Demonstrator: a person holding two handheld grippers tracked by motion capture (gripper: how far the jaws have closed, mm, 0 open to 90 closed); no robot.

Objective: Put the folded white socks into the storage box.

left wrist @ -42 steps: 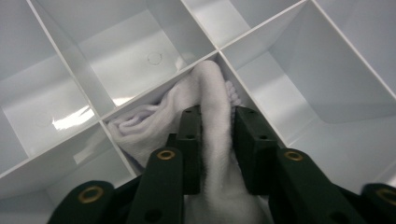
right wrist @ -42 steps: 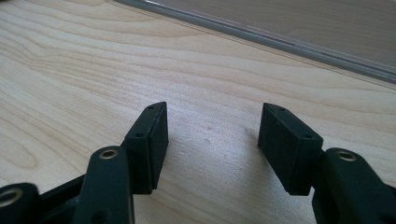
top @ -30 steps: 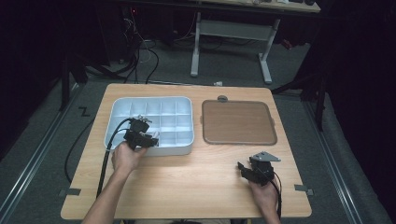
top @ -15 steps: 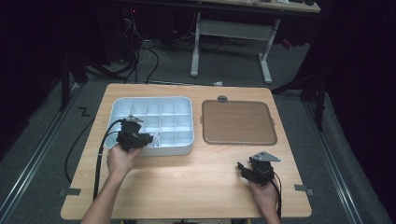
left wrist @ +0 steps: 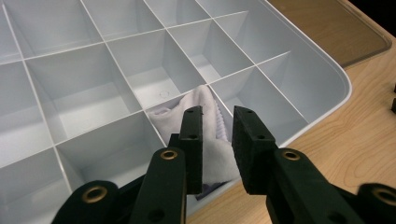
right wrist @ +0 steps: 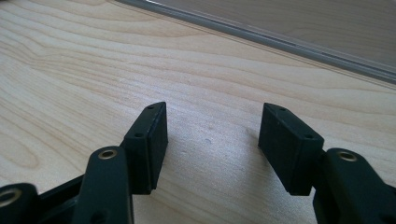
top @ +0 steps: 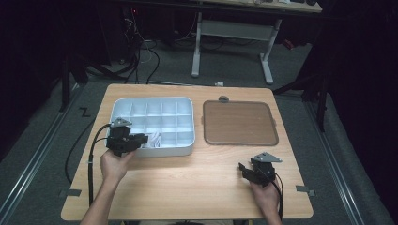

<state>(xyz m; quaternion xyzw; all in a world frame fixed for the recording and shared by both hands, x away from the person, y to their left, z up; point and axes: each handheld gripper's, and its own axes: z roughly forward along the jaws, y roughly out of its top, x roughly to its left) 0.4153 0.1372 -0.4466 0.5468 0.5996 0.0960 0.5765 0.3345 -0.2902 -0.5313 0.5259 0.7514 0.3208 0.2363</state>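
White cloth (left wrist: 205,135) in near-row compartment of divided tray (left wrist: 322,79), left gripper (left wrist: 217,123) jaws narrowly apart above it, gripping nothing, just closing

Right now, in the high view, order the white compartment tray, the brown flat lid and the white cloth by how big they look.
1. White compartment tray and brown flat lid: look nearly alike, too close to rank.
2. White cloth: by far the smallest, sitting in one near-row compartment.

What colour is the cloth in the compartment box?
White, the cloth lies in a near-edge compartment of the pale grey box; clearest in the left gripper view.
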